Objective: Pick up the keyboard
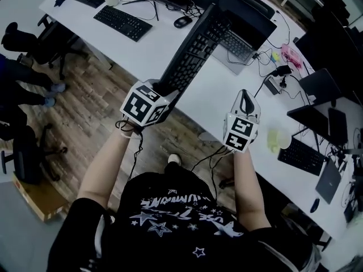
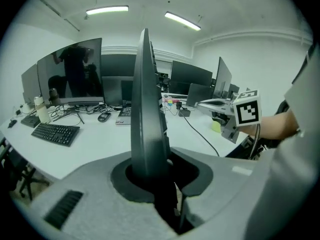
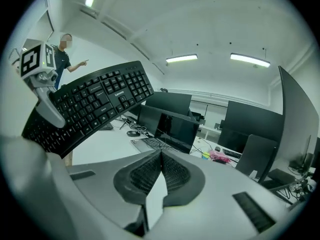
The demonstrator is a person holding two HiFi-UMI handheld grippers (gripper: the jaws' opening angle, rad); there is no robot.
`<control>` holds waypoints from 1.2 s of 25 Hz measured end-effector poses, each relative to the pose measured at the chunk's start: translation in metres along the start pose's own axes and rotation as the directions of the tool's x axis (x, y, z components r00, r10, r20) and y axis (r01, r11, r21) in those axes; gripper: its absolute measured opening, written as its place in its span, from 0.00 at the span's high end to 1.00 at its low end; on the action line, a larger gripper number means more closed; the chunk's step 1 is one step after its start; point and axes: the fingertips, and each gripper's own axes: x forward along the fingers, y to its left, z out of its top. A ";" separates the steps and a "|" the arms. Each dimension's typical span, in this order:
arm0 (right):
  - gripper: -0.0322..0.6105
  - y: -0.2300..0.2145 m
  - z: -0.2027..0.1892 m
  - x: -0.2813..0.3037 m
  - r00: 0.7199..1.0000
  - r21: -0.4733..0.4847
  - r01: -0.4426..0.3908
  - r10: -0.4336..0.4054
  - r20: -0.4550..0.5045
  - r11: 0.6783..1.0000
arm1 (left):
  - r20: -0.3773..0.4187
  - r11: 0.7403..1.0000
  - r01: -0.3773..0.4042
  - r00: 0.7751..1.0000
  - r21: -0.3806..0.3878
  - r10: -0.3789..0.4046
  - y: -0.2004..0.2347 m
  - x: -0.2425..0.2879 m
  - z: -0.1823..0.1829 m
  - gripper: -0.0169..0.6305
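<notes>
A black keyboard hangs in the air over the white desk, tilted up and away from me. My left gripper is shut on its near end. In the left gripper view the keyboard stands edge-on, upright between the jaws of the left gripper. My right gripper is held to the right of the keyboard, apart from it, its pads pressed together with nothing between them. From the right gripper view the keyboard shows key-side on at the left, with the left gripper at its end.
On the desk lie a second keyboard, a mouse, an open laptop, cables and a power strip. Another keyboard and laptops sit at the right. Office chairs stand on the wooden floor at the left. A person stands far off.
</notes>
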 end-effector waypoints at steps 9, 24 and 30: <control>0.94 0.041 0.015 -0.037 0.999 -0.007 -0.022 0.022 0.024 1.000 | 0.016 0.998 -0.005 1.000 -0.062 0.006 -0.019 -0.059 -0.058 0.84; 0.94 0.111 0.004 -0.149 0.993 -0.014 -0.106 0.107 0.048 0.994 | 0.069 0.989 -0.014 0.997 -0.145 0.024 -0.089 -0.151 -0.152 0.84; 0.94 0.128 0.000 -0.195 0.989 -0.010 -0.130 0.131 0.062 0.991 | 0.074 0.988 -0.007 0.997 -0.155 0.019 -0.118 -0.178 -0.180 0.84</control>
